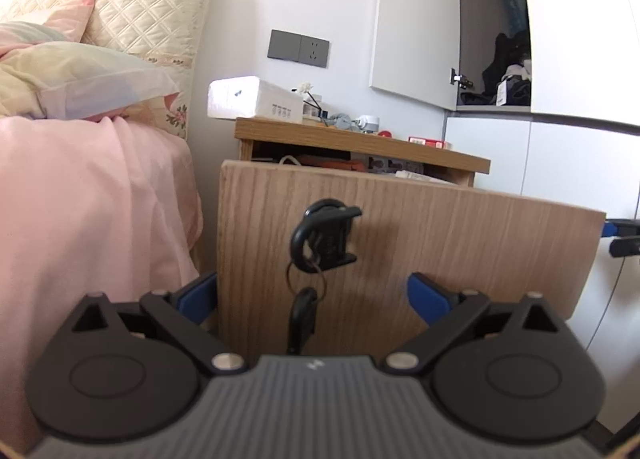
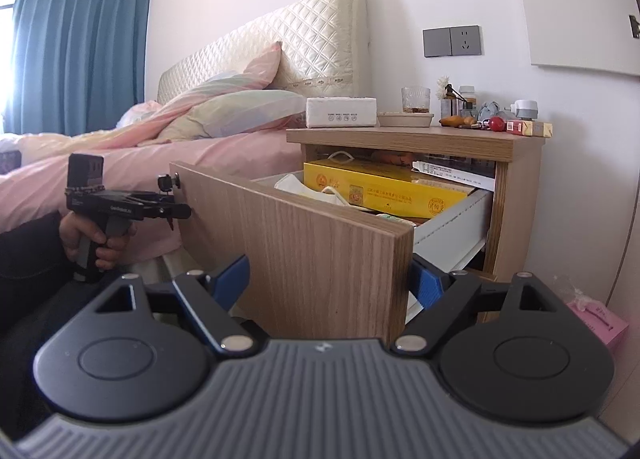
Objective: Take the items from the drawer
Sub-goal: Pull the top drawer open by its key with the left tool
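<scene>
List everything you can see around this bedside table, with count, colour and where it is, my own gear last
drawer: one, light wood front, pulled out of the nightstand
keys: black bunch, hanging from the drawer front lock
yellow box: one, lying in the drawer
white papers: a few, behind the yellow box
nightstand: one, light wood, beside the bed
tissue pack: one, white, on the nightstand top
glass: one, clear, on the nightstand top
red box: one, at the top's right end
bed: one, pink sheet, cream headboard
curtain: blue, far left
wall socket: grey, above the nightstand
left gripper: black, jaws open, at the drawer front
right gripper: black with blue pads, jaws open, straddling the drawer's corner
</scene>
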Motion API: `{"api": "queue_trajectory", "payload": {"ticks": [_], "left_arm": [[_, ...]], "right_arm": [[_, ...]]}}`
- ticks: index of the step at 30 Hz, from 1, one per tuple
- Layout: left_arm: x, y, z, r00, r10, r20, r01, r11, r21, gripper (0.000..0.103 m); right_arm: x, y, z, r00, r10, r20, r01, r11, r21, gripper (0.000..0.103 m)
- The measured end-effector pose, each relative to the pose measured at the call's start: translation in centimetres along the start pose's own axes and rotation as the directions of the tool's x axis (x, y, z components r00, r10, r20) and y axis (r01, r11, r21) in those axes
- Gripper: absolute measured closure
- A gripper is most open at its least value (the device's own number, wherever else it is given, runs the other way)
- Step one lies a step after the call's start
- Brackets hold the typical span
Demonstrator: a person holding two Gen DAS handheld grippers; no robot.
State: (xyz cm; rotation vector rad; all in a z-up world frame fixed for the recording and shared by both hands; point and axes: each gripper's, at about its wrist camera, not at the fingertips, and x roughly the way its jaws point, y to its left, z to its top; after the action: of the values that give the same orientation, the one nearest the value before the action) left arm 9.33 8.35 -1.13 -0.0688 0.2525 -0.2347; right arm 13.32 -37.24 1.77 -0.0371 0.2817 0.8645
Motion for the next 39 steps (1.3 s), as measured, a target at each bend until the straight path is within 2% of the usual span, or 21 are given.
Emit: {"api": "queue_trajectory", "payload": {"ticks": [5, 18, 30, 35, 39], "left_arm": [[0.1, -0.1, -0.1, 1.000, 0.004, -0.001, -0.004, 1.000, 0.012, 0.002], [-0.9, -0.8, -0.5, 0.999, 0.045, -0.005, -0.045, 0.998, 0.038, 0.002], [-3.3, -2.0, -0.7, 0.997, 0.079, -0.022, -0.079, 0.997, 0.025, 0.004], [-4.9, -3.8, 0.3, 0.998, 0.065, -0.019, -0.064, 0.997, 0.037, 0.004], [-6.2, -6.2, 1.3, 0.998, 0.064, -0.021, -0.062, 0.995, 0.081, 0.004]], "right_arm": [[1.0, 0.1, 0.4, 1.000, -0.013, -0.001, 0.013, 1.000, -0.014, 0.015], [-0.6, 0.9, -0.1, 0.999, 0.036, -0.014, -0.036, 0.999, 0.006, 0.014], [-0.5, 1.7, 0.7, 0.999, -0.023, -0.038, 0.025, 0.999, 0.045, 0.016], [-1.6, 2.8, 1.9, 0.996, -0.095, 0.004, 0.094, 0.994, 0.054, 0.016], [-2.6, 4.1, 3.3, 0.985, -0.167, 0.042, 0.167, 0.986, 0.015, 0.016]]}}
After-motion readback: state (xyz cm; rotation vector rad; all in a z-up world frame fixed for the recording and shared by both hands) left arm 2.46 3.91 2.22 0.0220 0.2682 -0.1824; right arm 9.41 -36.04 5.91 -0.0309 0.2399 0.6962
